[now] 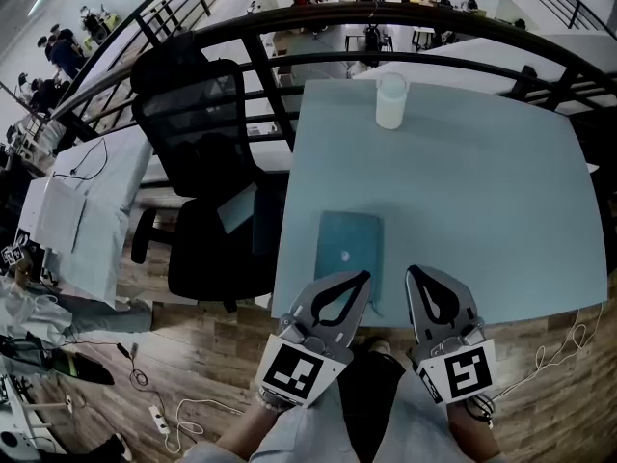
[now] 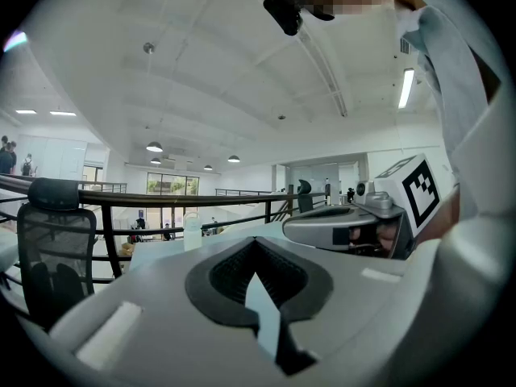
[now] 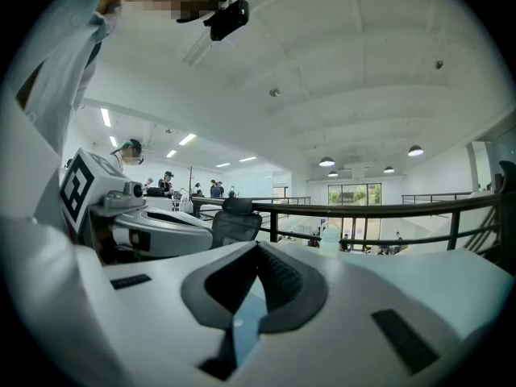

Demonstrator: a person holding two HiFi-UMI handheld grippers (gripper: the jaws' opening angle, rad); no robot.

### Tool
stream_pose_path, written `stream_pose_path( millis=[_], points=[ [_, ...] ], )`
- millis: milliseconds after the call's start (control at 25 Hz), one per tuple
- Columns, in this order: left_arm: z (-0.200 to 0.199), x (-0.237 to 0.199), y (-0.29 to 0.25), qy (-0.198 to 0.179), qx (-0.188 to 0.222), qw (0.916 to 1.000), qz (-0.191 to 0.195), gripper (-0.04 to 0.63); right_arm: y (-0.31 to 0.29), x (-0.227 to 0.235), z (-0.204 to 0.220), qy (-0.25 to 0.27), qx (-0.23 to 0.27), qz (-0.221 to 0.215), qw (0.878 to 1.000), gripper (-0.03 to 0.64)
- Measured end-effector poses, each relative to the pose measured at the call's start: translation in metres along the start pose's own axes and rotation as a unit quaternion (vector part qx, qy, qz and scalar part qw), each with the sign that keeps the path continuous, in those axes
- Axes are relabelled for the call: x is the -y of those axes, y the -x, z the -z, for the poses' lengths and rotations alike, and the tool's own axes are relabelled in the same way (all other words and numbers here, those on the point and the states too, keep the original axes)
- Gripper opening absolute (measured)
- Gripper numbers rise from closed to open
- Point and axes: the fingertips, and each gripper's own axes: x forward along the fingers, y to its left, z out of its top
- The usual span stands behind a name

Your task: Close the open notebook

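Observation:
A teal notebook [image 1: 348,249] lies flat with its cover shut near the front edge of the pale blue table [image 1: 482,210]. My left gripper [image 1: 365,276] hovers at the notebook's near right corner, its jaws together and nothing between them. Just to the right of the notebook, my right gripper [image 1: 412,270] is held level with the left one, also shut and empty. In the left gripper view the shut tips [image 2: 256,240] point over the table, with the right gripper [image 2: 339,228] beside them. In the right gripper view its own tips [image 3: 258,247] meet, and the left gripper [image 3: 161,232] shows at the left.
A white cup [image 1: 390,99] stands at the table's far edge. A black office chair [image 1: 207,162] sits left of the table, with a dark curved railing [image 1: 405,17] behind. Cables and a power strip [image 1: 159,418] lie on the wooden floor at lower left.

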Motion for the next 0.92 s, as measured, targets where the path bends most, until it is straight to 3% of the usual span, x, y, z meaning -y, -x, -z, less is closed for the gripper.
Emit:
stream_pose_path(
  millis=[920],
  points=[
    [0.0017, 0.0012, 0.0031, -0.003, 0.003, 1.0000, -0.001, 0.002, -0.0013, -0.0060, 0.0043, 0.000, -0.007, -0.009, 1.000, 0.000]
  ],
)
